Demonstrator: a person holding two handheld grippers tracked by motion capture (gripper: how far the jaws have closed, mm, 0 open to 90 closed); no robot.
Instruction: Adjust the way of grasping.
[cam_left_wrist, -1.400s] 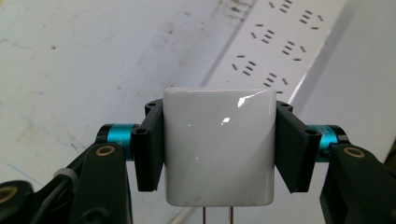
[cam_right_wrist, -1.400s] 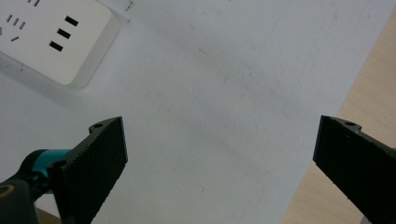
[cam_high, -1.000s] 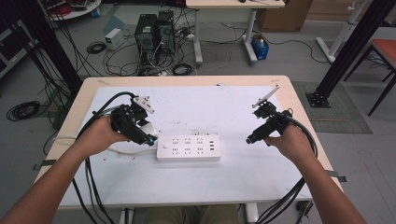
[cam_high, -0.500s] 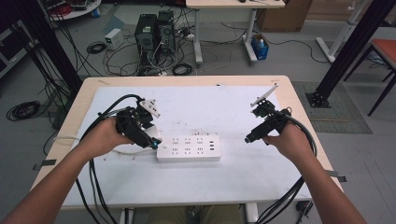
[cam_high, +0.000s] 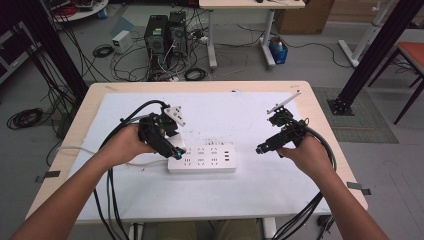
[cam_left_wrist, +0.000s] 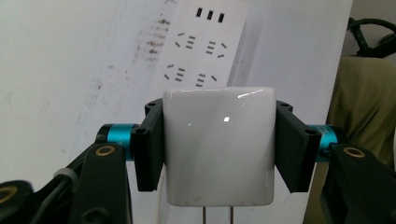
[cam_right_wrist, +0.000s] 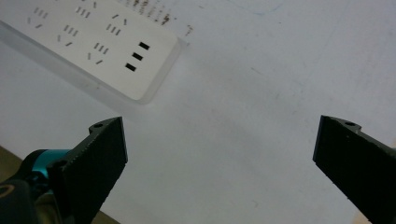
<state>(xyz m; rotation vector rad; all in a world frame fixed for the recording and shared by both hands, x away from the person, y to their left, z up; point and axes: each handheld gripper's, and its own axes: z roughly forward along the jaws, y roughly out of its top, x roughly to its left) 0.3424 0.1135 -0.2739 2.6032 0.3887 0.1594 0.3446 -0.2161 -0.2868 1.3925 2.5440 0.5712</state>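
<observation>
Both jaws of the left gripper squeeze a white plug block, one black pad on each side of it. Two thin metal pins stick out of the bottom of the block in the left gripper view. Past the block, in that same view, lies the white power strip with its rows of little holes.

Seen from the high view, the left gripper is right at the left end of the power strip, and the plug block looks very close to the strip there. I cannot tell if it touches the strip. The strip lies flat on the white mat, near the middle of the table, a bit closer to the person's edge.

Jaws of the right gripper stand wide apart with nothing between them, just bare white mat below. The right end of the power strip shows in the upper left of the right gripper view. In the high view the right gripper hangs just beside the right end of the strip, not touching it, toward the right edge of the table.

Black cables run from both grippers back over the near edge of the table
</observation>
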